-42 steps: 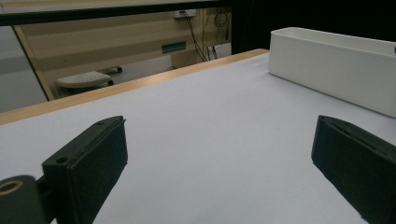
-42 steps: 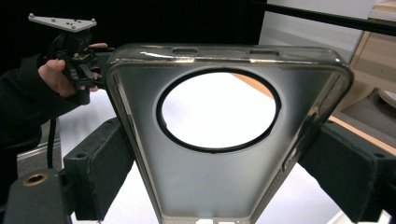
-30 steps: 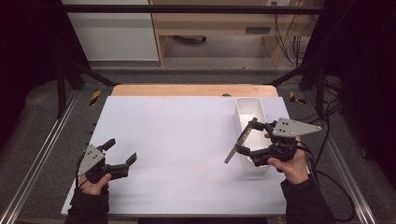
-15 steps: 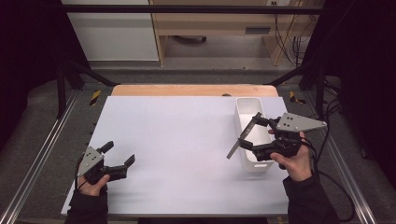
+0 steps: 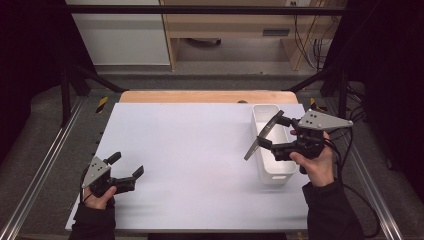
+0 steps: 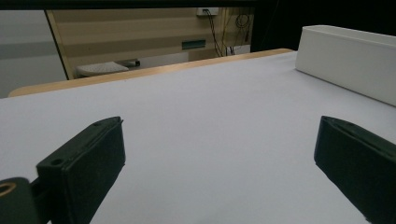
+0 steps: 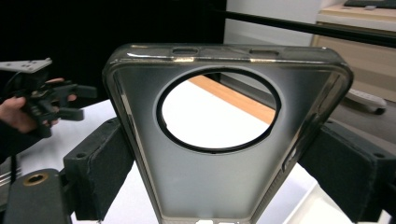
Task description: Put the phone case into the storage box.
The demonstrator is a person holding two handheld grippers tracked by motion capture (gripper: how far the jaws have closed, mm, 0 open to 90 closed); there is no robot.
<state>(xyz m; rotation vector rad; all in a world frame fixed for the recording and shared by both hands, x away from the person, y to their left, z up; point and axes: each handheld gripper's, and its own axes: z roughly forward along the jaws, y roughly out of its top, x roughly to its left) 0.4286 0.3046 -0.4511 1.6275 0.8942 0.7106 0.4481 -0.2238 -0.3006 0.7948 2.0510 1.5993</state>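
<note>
Right tool point(image 5: 265, 136) clamped on translucent phone case point(image 7: 224, 140) by its 2 long edges, above white bin point(image 5: 270, 165). Light, flexible, slick; best gripped mid-sides. Left tool point(image 5: 127, 167) wide, over desk point(image 5: 200, 150).

Laboratory recording bench: white table point(image 5: 200, 150) inside black metal framing point(image 5: 200, 9), cables point(image 5: 305, 30) at upper right.

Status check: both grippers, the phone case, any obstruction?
Right gripper shut on phone case, above white bin. Left gripper open, empty, low over table. Nothing in the way.
</note>
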